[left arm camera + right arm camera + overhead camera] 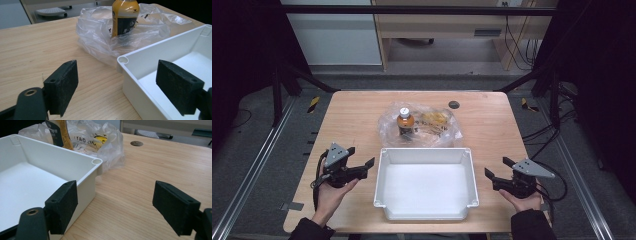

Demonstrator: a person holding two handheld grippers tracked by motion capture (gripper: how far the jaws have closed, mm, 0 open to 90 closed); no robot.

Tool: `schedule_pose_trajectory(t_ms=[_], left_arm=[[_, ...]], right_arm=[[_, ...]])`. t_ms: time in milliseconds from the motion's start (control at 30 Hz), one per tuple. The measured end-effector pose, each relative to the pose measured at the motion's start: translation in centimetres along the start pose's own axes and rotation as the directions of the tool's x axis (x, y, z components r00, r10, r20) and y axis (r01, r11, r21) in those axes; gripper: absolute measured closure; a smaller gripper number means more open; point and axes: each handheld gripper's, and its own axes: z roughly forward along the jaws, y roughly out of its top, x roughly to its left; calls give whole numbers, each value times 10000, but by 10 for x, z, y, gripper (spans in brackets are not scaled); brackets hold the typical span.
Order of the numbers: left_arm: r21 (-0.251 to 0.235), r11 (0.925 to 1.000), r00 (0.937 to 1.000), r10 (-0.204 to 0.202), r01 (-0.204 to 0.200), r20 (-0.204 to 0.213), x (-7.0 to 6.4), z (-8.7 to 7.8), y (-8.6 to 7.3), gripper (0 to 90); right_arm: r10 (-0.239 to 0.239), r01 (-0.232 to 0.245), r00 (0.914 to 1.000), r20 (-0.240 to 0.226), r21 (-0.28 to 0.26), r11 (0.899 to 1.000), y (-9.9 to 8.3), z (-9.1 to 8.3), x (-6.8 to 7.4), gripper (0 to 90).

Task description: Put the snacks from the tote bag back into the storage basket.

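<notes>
A white plastic bin [426, 184] sits empty at the table's front centre; its corner [140, 67] and side wall [62, 162] show close in the gripper views. Behind it lies a clear plastic bag [439, 131] with an orange bottle [406, 121] standing upright in it and a yellow packet [435, 120] beside that. My left gripper [361, 158] rests left of the bin, open and holding nothing. My right gripper [498, 168] rests right of the bin, open too. The bottle [125, 17] and bag [105, 142] lie ahead of both grippers.
The wooden table [352, 120] has a round cable hole [454, 104] near its far edge. Metal rails run along both sides on the floor. A desk and cables stand beyond the table.
</notes>
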Motion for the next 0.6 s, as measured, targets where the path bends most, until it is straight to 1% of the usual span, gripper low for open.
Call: schedule_pose_trajectory(t_ms=[167, 267, 400, 600], left_arm=[[-46, 10000, 10000, -47, 47, -18, 0, 3, 4, 182], [-79, 10000, 10000, -30, 30, -19, -1, 5, 7, 186], [-160, 9999, 10000, 45, -45, -25, -3, 11, 15, 188], [-196, 9997, 9999, 123, -123, -3, -6, 17, 22, 195]], right_arm=[[-15, 15, 10000, 44, 4, 10000, 0, 0, 0, 201], [63, -63, 10000, 43, -9, 10000, 0, 0, 0, 200], [46, -45, 10000, 63, -104, 9999, 2, -1, 0, 198], [72, -71, 10000, 68, -143, 9999, 2, -1, 0, 198]])
